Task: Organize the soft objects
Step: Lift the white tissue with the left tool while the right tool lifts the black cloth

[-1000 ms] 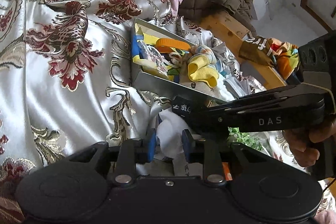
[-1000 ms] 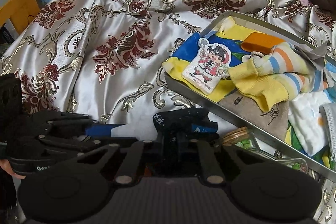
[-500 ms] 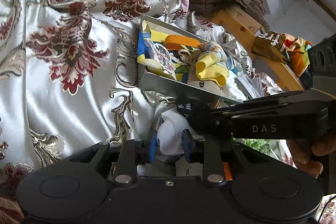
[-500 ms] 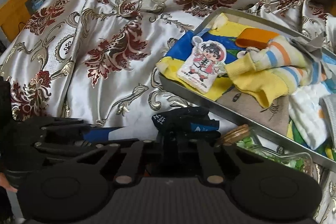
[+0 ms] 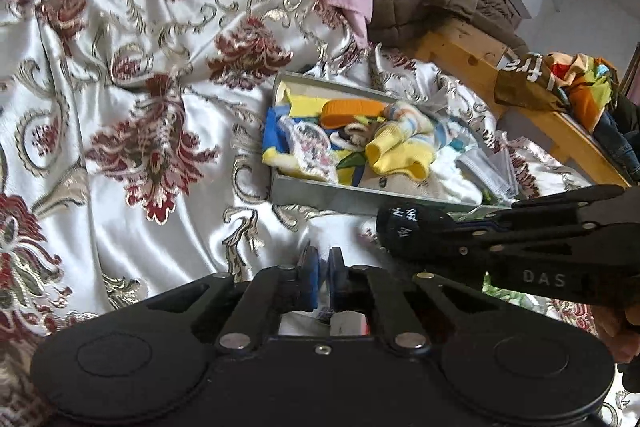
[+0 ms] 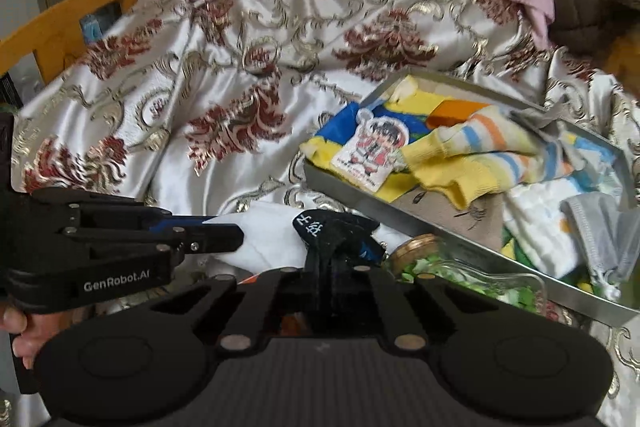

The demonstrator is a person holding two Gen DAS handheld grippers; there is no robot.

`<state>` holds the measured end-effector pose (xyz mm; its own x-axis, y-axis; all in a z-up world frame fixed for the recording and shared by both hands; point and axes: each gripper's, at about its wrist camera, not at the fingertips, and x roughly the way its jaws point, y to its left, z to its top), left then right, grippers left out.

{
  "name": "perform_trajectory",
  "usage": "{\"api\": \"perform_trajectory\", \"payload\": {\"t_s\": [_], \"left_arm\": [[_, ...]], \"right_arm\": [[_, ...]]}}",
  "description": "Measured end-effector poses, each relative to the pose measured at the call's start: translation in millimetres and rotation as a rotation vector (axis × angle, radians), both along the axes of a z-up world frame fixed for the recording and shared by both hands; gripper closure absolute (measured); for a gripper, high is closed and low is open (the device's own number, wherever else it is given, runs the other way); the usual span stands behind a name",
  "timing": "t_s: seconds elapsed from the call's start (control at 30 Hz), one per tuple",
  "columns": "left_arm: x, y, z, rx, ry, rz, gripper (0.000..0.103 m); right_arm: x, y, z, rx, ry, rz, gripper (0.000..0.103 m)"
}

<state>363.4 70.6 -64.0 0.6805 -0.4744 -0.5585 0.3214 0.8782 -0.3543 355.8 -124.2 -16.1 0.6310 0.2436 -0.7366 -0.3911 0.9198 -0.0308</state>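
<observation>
While most of the soft things already lie heaped in the shallow grey metal tray (image 6: 352, 183), a small black cloth pouch with white characters (image 6: 320, 227) is not yet in it: the right gripper (image 6: 326, 267) has its jaws closed fully on the pouch, just outside the tray's near wall. In the left wrist view that pouch (image 5: 404, 227) sits at about four o'clock from the tray (image 5: 312, 193). Inside the tray are a yellow-cuffed striped sock (image 6: 460, 171), a flat cartoon-printed charm (image 6: 372, 155), an orange band (image 5: 352, 109) and white cloths. At nine o'clock from the pouch, the left gripper (image 6: 236, 233) has closed almost fully; a white cloth (image 6: 268, 247) lies by its tips, but whether it is pinched cannot be told. A glass jar with a gold lid (image 6: 460, 277) lies against the tray. The pouch and white cloth look like what remains, all on the silver floral satin bedspread (image 6: 240, 75).
</observation>
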Motion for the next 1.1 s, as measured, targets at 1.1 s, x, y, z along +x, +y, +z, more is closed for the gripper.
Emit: {"api": "perform_trajectory", "payload": {"t_s": [1.1], "left_arm": [[-101.2,-38.6,18.6,0.056,0.028,-0.053,0.1]], "right_arm": [[-117.5,-72.9,3.4,0.324,-0.155,-0.075,0.097]]}}
